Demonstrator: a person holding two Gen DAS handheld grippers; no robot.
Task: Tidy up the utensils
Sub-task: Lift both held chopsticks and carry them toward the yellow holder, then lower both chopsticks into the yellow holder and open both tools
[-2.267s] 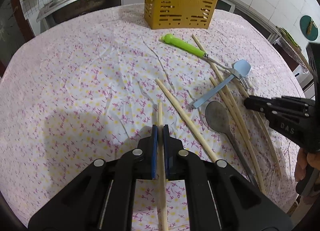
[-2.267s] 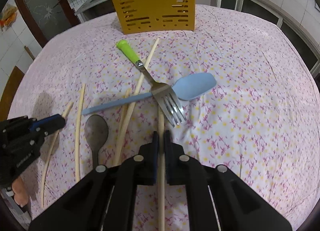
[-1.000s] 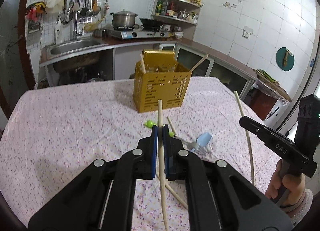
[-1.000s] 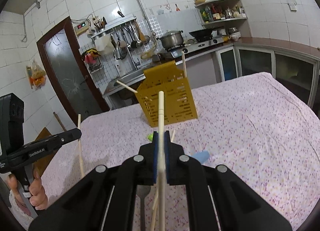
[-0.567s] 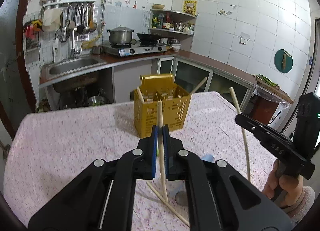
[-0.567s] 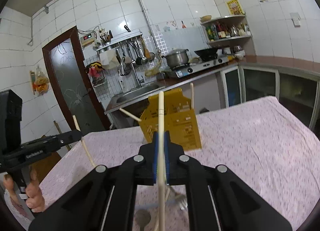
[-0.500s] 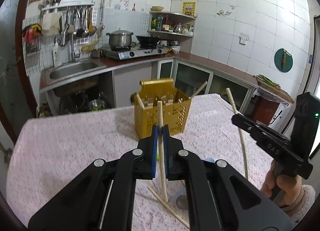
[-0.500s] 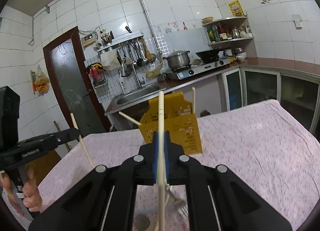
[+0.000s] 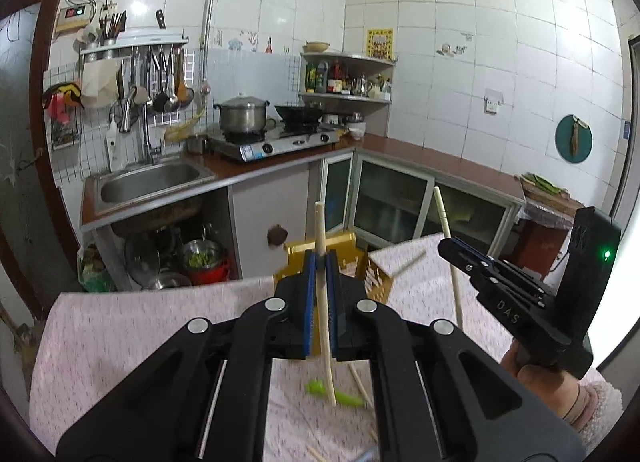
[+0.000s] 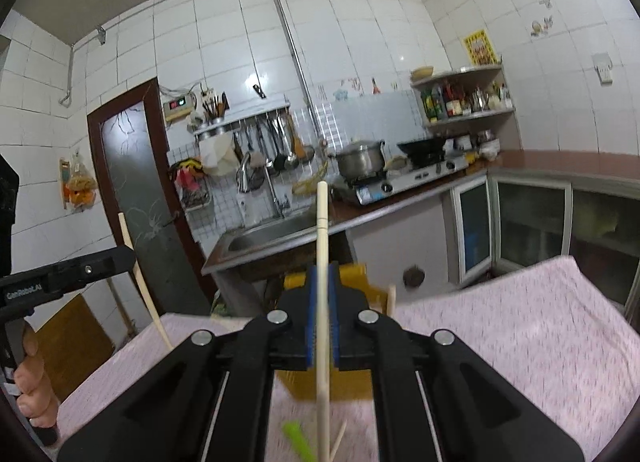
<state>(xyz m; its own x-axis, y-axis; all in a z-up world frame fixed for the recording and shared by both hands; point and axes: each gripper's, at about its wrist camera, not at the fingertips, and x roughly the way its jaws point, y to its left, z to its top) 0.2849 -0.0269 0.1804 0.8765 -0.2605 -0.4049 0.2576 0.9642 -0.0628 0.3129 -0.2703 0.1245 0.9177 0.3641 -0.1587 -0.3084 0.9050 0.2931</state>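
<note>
**Above the tabletop, each claw clenched on one chopstick**

Above the pink flowered tabletop [image 9: 132, 342], the left claw [image 9: 320, 262] is clenched on a pale wooden chopstick [image 9: 322, 246], which stands nearly upright between the blue pads, its top end well above them and its lower end hanging down over the cloth. To its right in the left wrist view, the right claw [image 9: 446, 244] grips a second chopstick [image 9: 448, 230] in the same upright way; a hand [image 9: 536, 382] with a fuzzy pink sleeve holds that tool. From the right wrist view, the right claw [image 10: 322, 274] is likewise clamped on its chopstick [image 10: 322, 222], and the left claw [image 10: 128, 256] shows at the left edge with its stick slanting down.

A yellow slotted utensil basket [image 9: 372, 270] stands on the tabletop just beyond both claws, partly hidden by them. Below, blurred, lie a green-handled utensil [image 9: 340, 398] and loose chopsticks [image 9: 358, 380] on the cloth. Behind are a steel sink [image 9: 148, 186] and a pot [image 9: 242, 116] on the stove.
</note>
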